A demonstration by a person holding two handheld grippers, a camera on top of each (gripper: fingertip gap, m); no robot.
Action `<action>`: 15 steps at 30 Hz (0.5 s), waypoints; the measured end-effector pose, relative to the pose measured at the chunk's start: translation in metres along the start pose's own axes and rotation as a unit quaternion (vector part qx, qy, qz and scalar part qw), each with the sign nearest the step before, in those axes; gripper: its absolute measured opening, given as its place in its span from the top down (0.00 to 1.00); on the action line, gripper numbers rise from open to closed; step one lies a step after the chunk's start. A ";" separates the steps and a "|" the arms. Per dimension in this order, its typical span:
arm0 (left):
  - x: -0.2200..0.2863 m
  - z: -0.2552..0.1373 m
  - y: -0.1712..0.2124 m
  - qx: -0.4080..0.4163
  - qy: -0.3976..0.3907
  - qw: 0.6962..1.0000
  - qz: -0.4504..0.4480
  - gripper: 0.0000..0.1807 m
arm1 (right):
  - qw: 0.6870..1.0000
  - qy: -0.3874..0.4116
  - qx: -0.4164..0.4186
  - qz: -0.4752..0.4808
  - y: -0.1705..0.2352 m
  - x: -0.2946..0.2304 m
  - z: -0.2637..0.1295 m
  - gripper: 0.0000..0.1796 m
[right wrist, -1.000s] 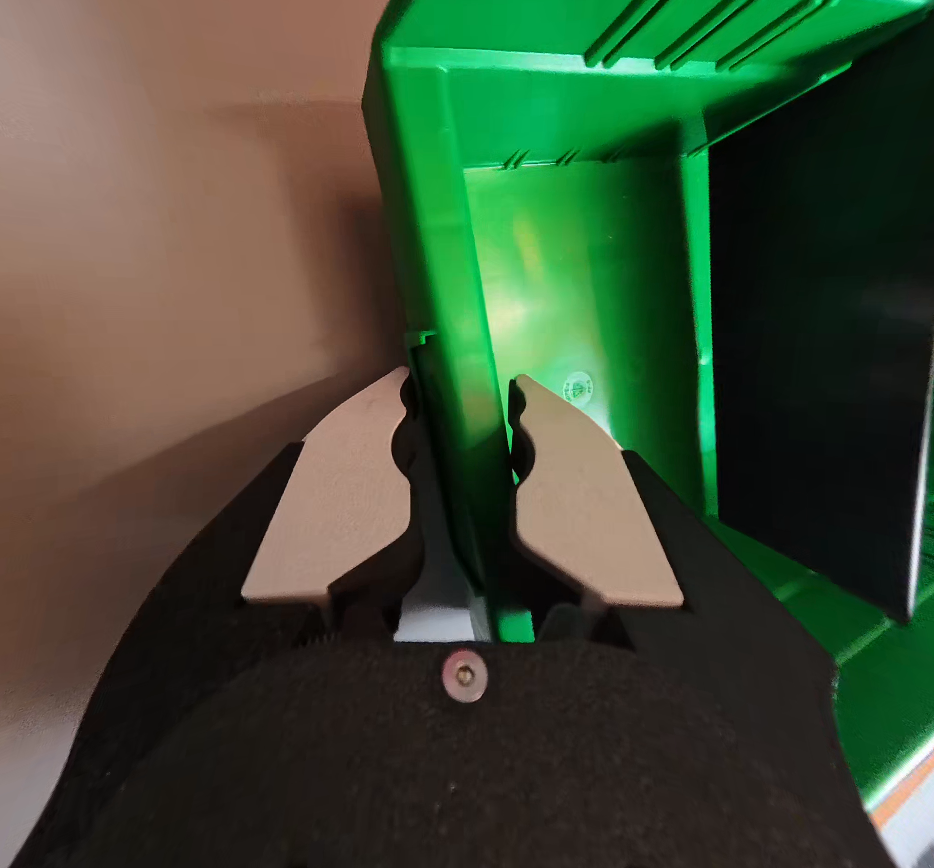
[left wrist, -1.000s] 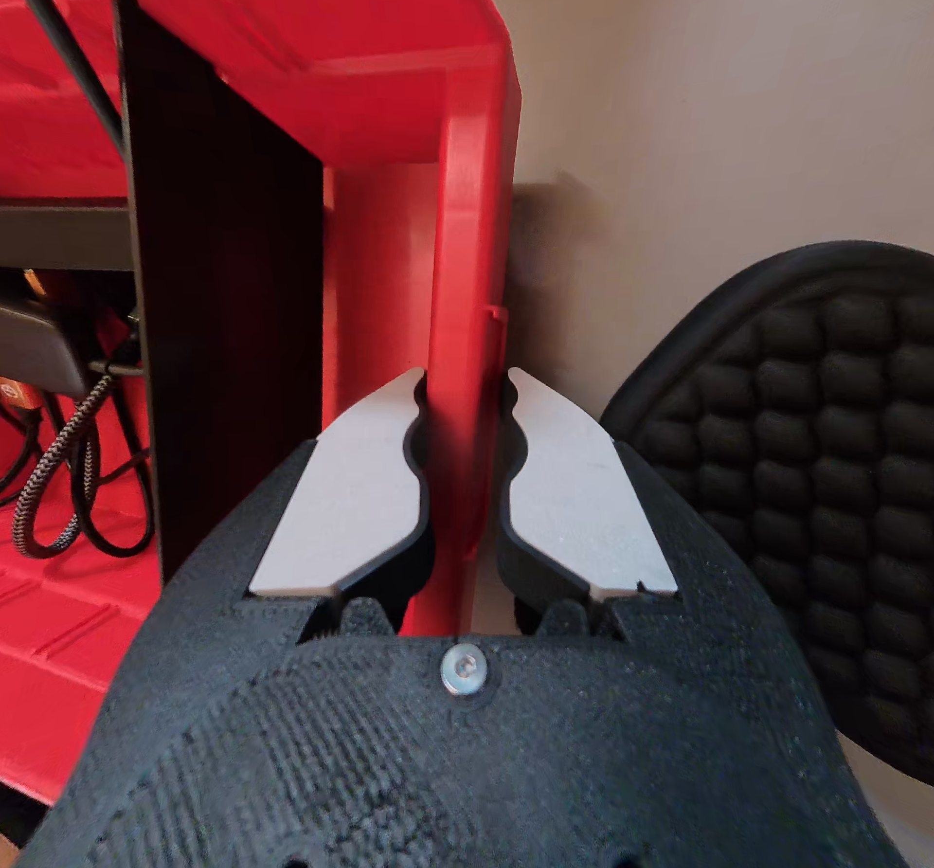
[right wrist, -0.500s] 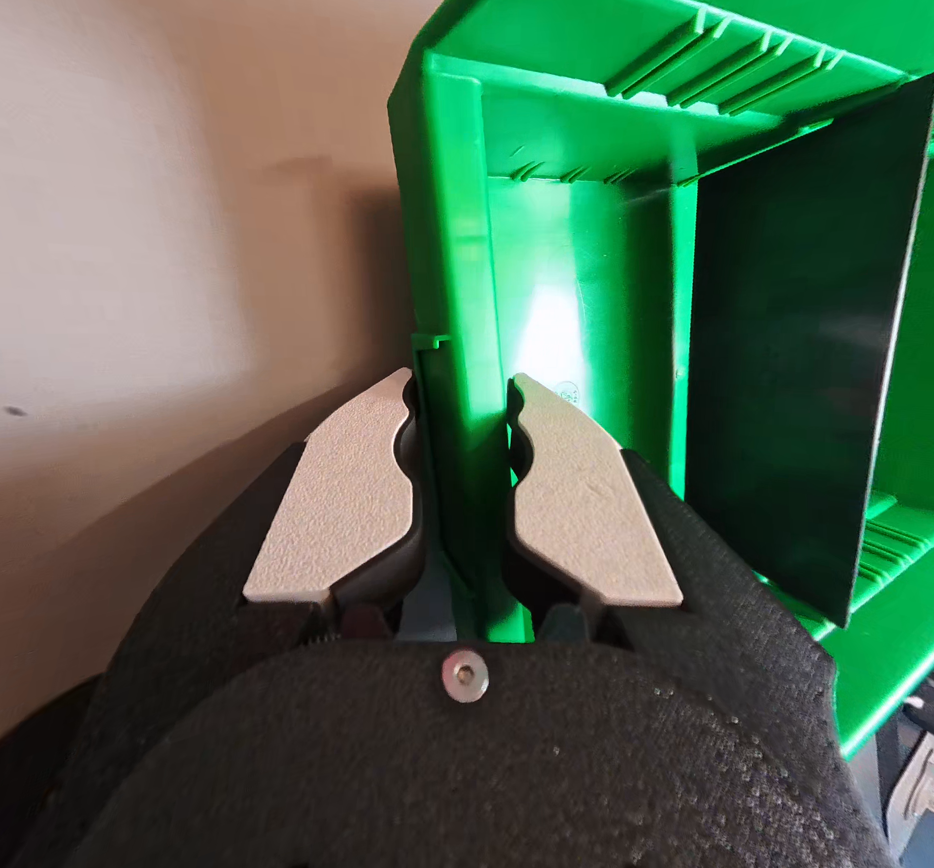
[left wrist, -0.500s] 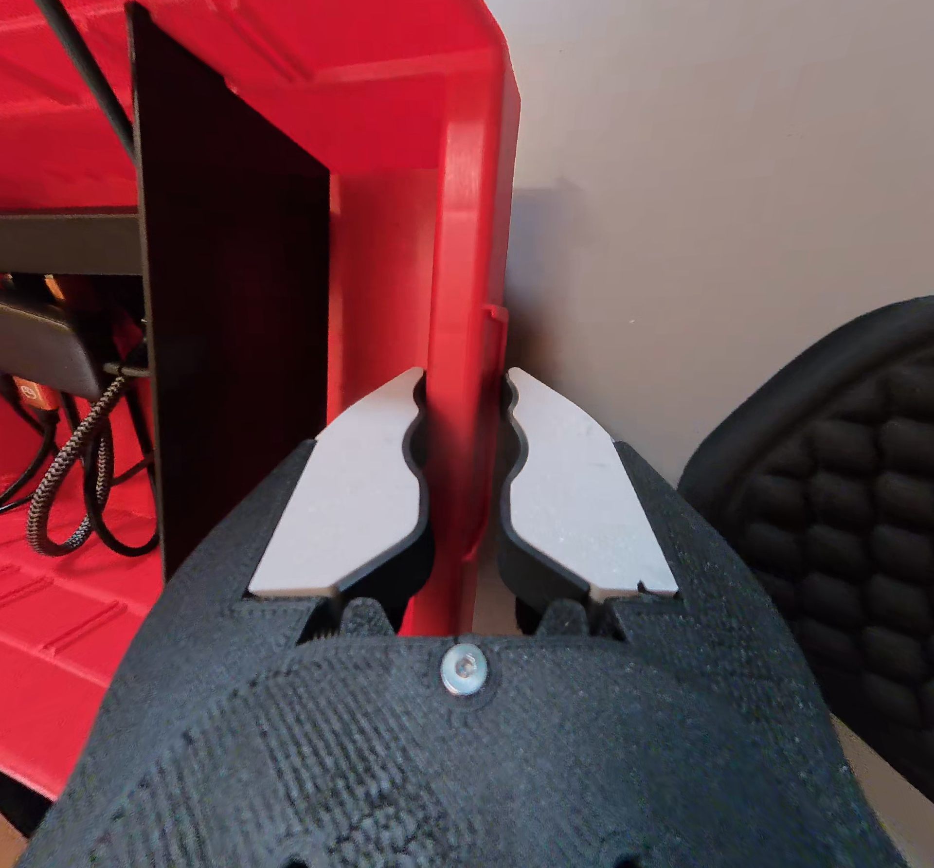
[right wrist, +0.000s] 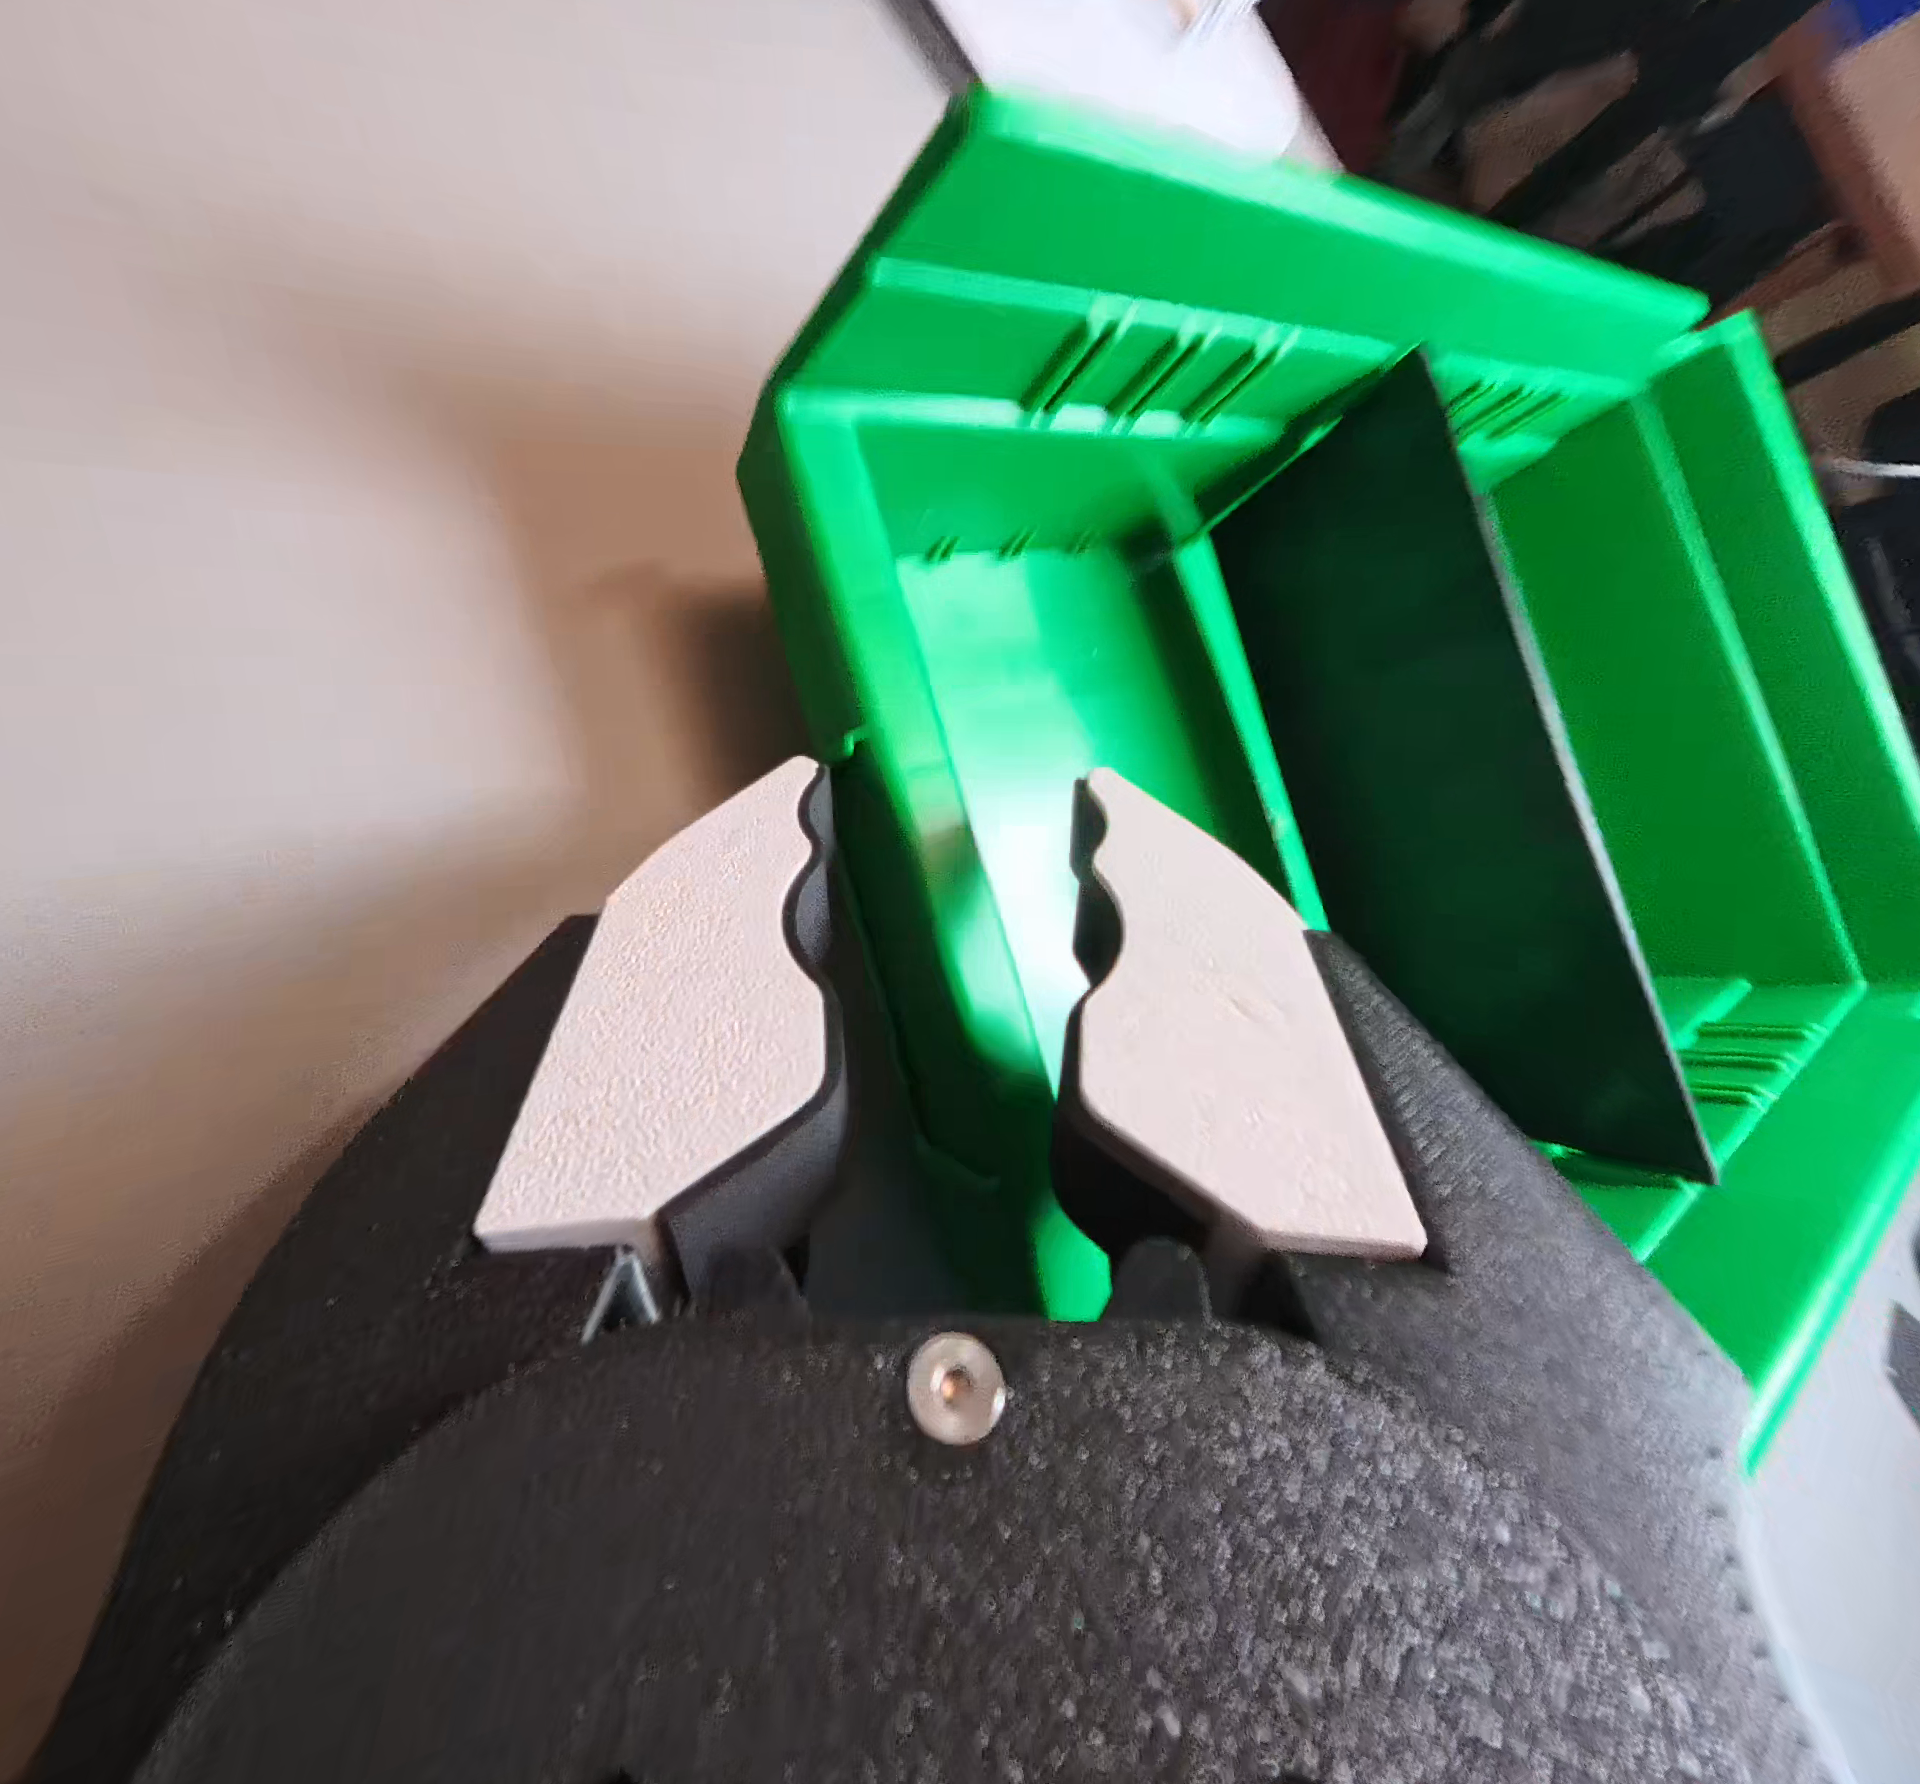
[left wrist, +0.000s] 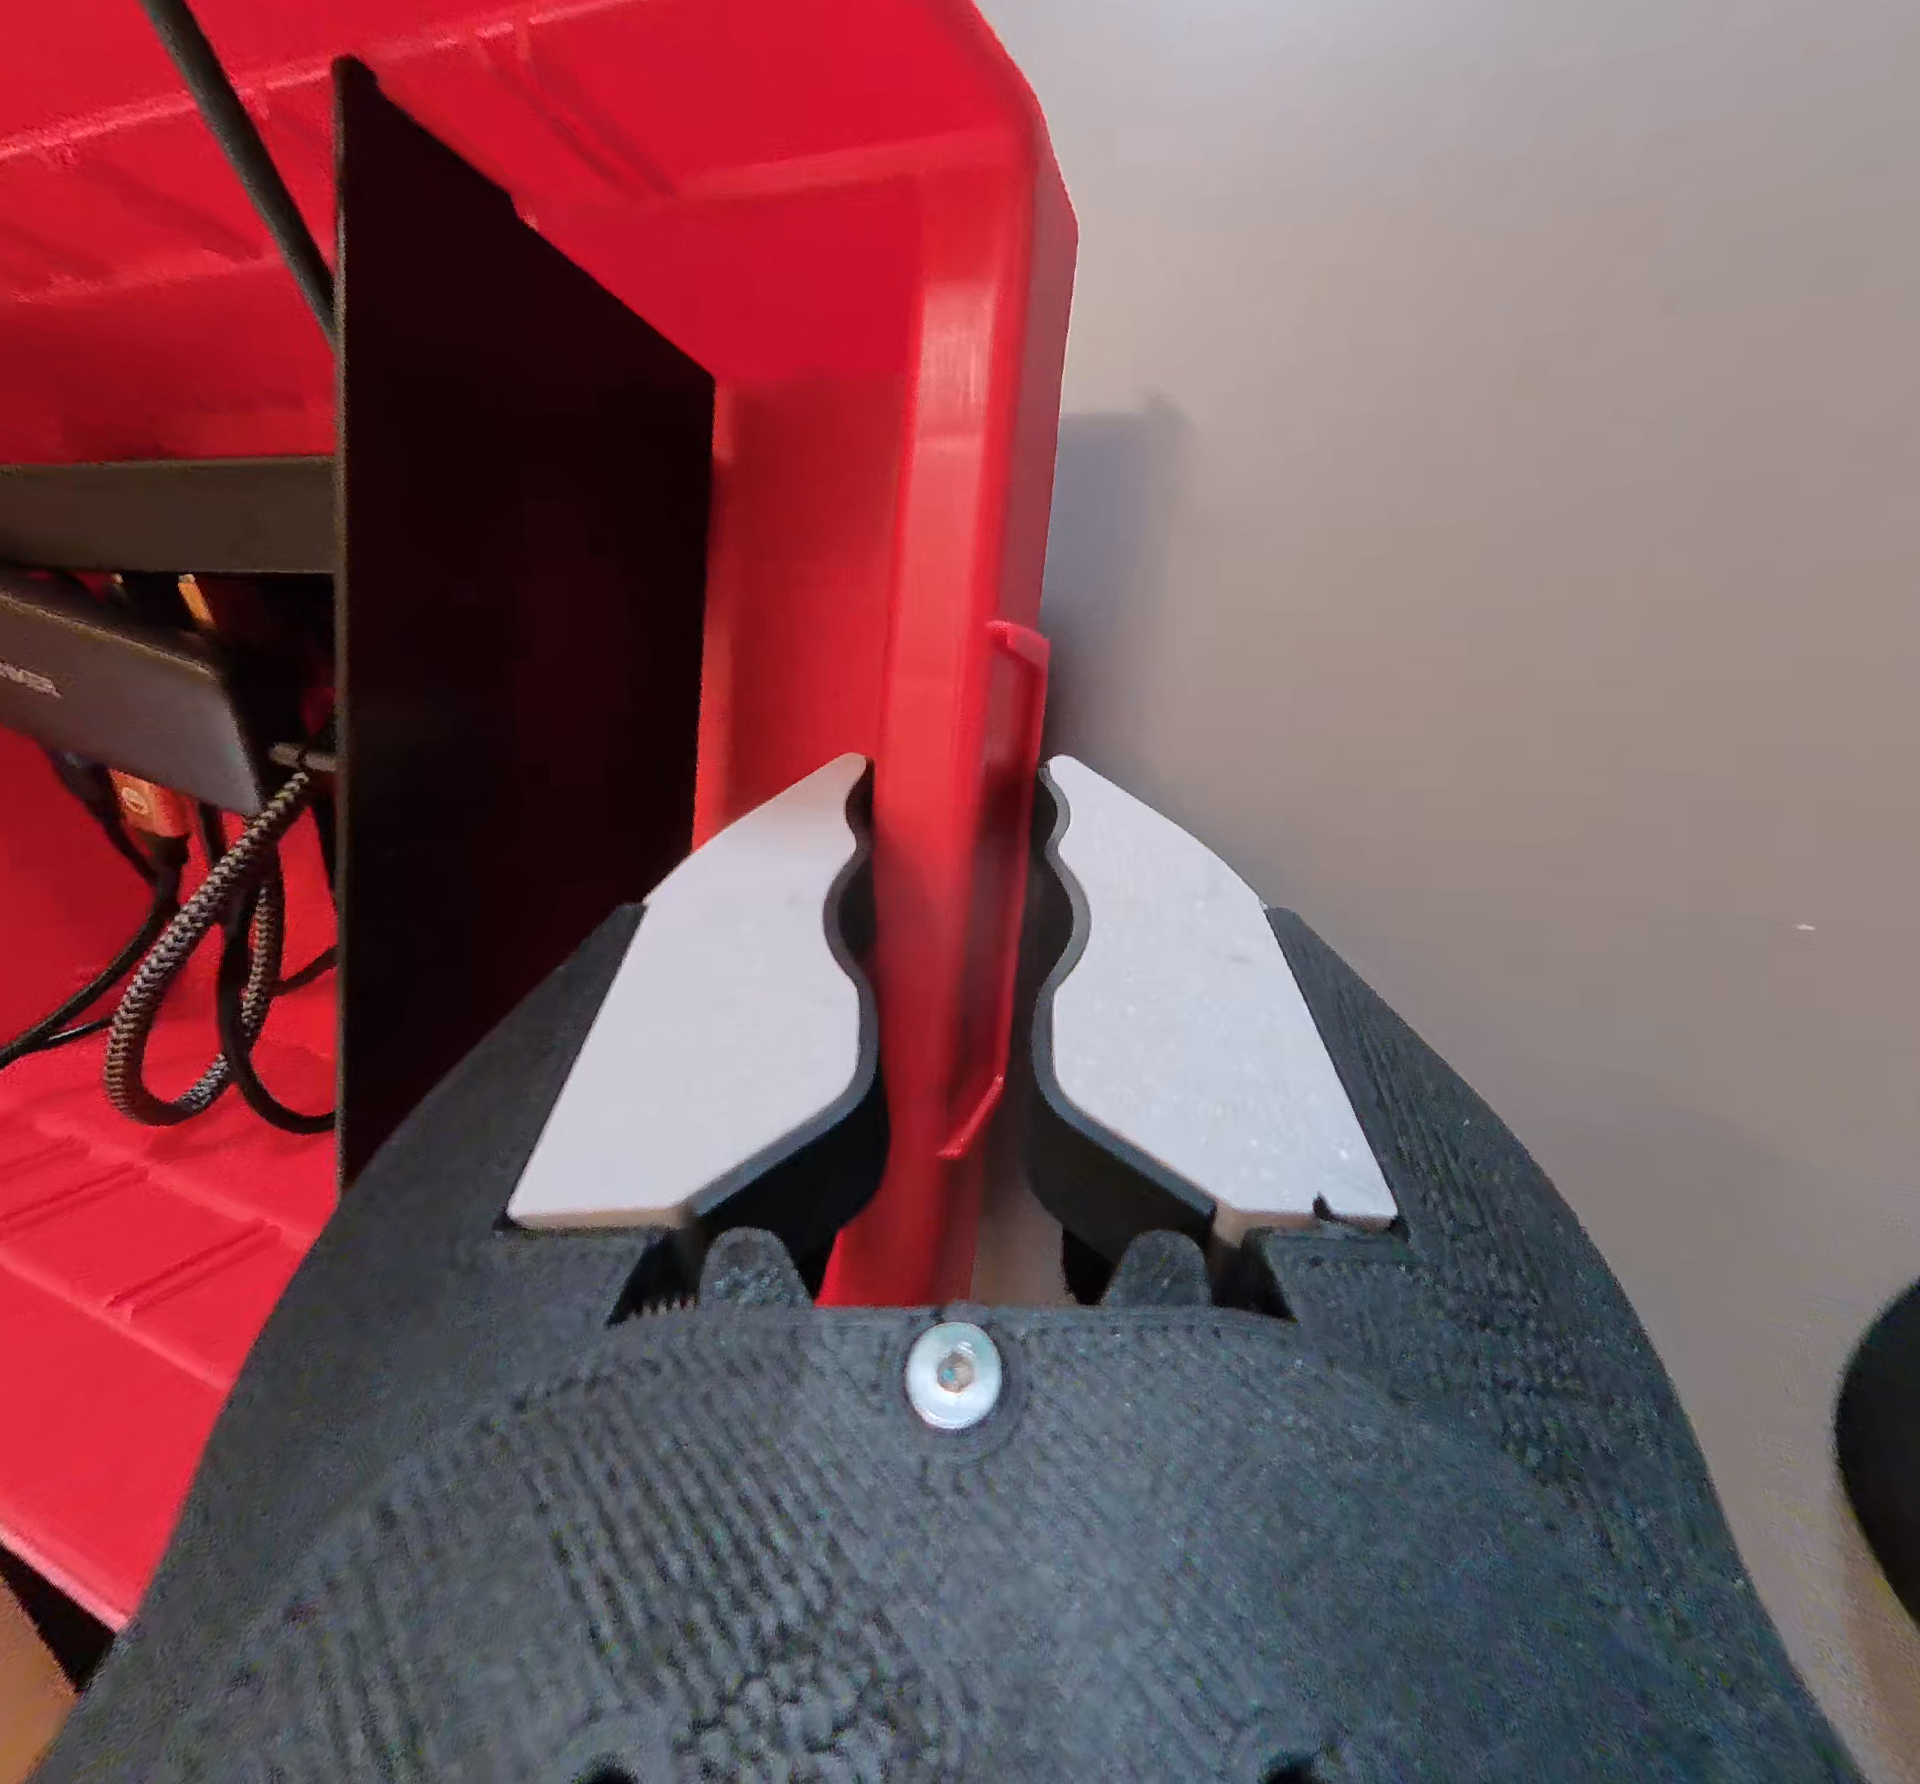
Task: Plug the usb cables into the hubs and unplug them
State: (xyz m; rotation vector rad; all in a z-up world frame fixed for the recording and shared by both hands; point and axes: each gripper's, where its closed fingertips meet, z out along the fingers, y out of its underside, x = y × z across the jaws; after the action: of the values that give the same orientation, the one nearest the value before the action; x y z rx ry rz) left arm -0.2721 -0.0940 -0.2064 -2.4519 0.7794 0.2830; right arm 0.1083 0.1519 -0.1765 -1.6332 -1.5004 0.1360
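Note:
In the left wrist view my left gripper (left wrist: 954,768) is shut on the right side wall of a red bin (left wrist: 966,487). Inside the bin, left of a black divider (left wrist: 499,591), a dark grey hub (left wrist: 114,695) lies with braided and black cables (left wrist: 197,955) plugged into it. In the right wrist view my right gripper (right wrist: 951,778) straddles the left side wall of a green bin (right wrist: 1039,280), which is tilted. Its jaws stand wider than the wall, the right one off it. A black divider (right wrist: 1455,747) stands in the green bin. No hub or cable shows there.
A plain pale wall (left wrist: 1455,384) stands right behind the red bin. A black padded cushion (left wrist: 1881,1422) shows at the right edge. Blurred dark clutter (right wrist: 1558,20) lies beyond the green bin, and a white surface (right wrist: 1849,1526) lies under its lower right corner.
The right gripper's jaws have widened and the green bin now sits tilted and farther off in that view. The left gripper keeps its grip as the red bin shifts; the cushion slid out to the right.

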 end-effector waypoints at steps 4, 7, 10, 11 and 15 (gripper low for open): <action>-0.010 0.003 0.000 0.004 -0.010 1.000 -0.004 0.84 | 0.991 0.007 0.111 0.077 -0.025 0.007 -0.015 0.76; -0.013 -0.001 -0.002 0.012 -0.023 0.999 -0.025 0.81 | 0.965 -0.008 0.219 0.141 -0.045 0.009 -0.032 0.77; -0.014 -0.013 -0.015 0.063 -0.038 0.996 -0.055 0.80 | 0.945 -0.021 0.275 0.175 -0.053 0.011 -0.042 0.77; -0.013 -0.019 -0.022 0.090 -0.035 0.993 -0.072 0.80 | 0.942 -0.019 0.286 0.177 -0.053 0.012 -0.043 0.77; -0.022 -0.054 -0.055 0.219 -0.020 0.964 -0.152 0.79 | 0.930 -0.023 0.308 0.196 -0.053 0.011 -0.046 0.79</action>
State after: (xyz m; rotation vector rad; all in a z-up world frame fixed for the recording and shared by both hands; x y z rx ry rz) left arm -0.2558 -0.0765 -0.1304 -2.0936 0.3852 0.0354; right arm 0.0999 0.1309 -0.1089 -1.3808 -0.9930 0.7904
